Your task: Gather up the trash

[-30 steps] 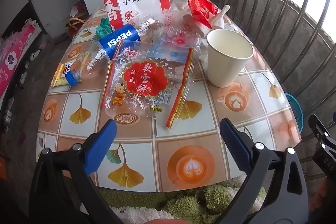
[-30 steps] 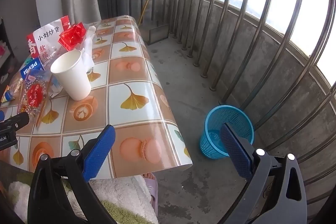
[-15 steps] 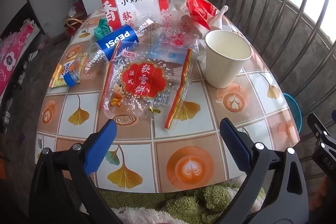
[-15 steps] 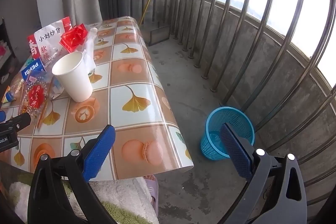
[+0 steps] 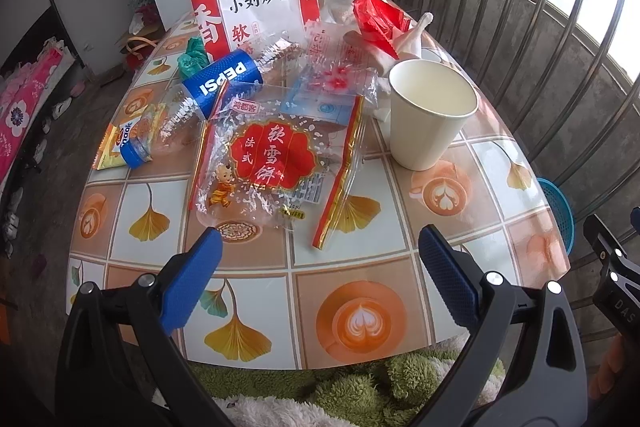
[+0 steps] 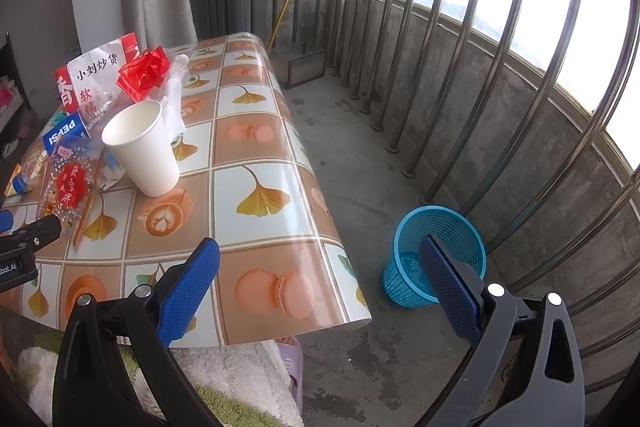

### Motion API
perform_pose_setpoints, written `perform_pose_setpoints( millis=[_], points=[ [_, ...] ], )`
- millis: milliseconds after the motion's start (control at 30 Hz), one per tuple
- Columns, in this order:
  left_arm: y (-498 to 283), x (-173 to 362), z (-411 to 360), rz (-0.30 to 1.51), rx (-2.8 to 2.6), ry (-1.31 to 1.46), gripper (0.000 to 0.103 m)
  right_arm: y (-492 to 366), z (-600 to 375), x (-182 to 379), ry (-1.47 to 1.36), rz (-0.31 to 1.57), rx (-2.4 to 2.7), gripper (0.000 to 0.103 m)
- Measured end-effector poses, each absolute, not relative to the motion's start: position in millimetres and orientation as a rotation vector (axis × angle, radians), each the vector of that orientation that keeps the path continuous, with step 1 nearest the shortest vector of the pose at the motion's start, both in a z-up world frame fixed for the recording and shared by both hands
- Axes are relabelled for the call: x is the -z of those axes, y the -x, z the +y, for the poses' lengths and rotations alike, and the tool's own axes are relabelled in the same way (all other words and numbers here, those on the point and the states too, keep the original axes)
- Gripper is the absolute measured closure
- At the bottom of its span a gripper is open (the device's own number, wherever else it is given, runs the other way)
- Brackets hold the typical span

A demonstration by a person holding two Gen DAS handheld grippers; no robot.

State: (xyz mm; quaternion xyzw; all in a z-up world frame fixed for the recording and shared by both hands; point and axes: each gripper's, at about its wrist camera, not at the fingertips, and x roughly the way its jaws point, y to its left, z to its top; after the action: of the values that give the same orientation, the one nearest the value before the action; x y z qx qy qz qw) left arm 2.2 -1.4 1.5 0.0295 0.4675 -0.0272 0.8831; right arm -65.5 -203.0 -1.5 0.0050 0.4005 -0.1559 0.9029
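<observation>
nothing is collected yet, so the risks lie in the first pick. the nearest trash, the clear wrapper (image 5: 264, 163) with the red label, lies flat just ahead of the left gripper (image 5: 320, 267) and between its jaw lines. thin film gives little to bite, so the fingers may slide over it or pinch only a corner and drag it. its far edge sits under or against the pepsi bottle (image 5: 200, 99) and other loose film, so pulling it could roll the bottle toward the table (image 5: 400, 267) edge left of the jaws. the cup (image 5: 430, 115) stands upright ahead and to the right of the left jaws, close to the wrapper's gold strip; a sideways sweep could tip it, and whether it holds any liquid cannot be told. further ahead, the red foil (image 5: 376, 23) and the white snack bag (image 5: 264, 15) are piled loosely and could slip if nudged.

the bin (image 6: 436, 255) stands on the floor, well apart from the table; in the right view it lies partly behind the right finger of the right gripper (image 6: 320, 267). light film could flutter and miss it if dropped from high up.

the left gripper hangs above the near table edge, tilted down toward the pile, jaws spread wide and empty. the right gripper is held off the table's right corner, aimed out over the floor, jaws likewise spread with nothing between them.
</observation>
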Motion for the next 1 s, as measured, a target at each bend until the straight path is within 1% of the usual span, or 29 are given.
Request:
perform_pose_setpoints(
  millis=[1000],
  points=[
    [-0.6,3.6,6.3,0.982,0.048,-0.05,0.009,66.6,-200.9,1.2,-0.011,0.826,0.322,0.006]
  ],
)
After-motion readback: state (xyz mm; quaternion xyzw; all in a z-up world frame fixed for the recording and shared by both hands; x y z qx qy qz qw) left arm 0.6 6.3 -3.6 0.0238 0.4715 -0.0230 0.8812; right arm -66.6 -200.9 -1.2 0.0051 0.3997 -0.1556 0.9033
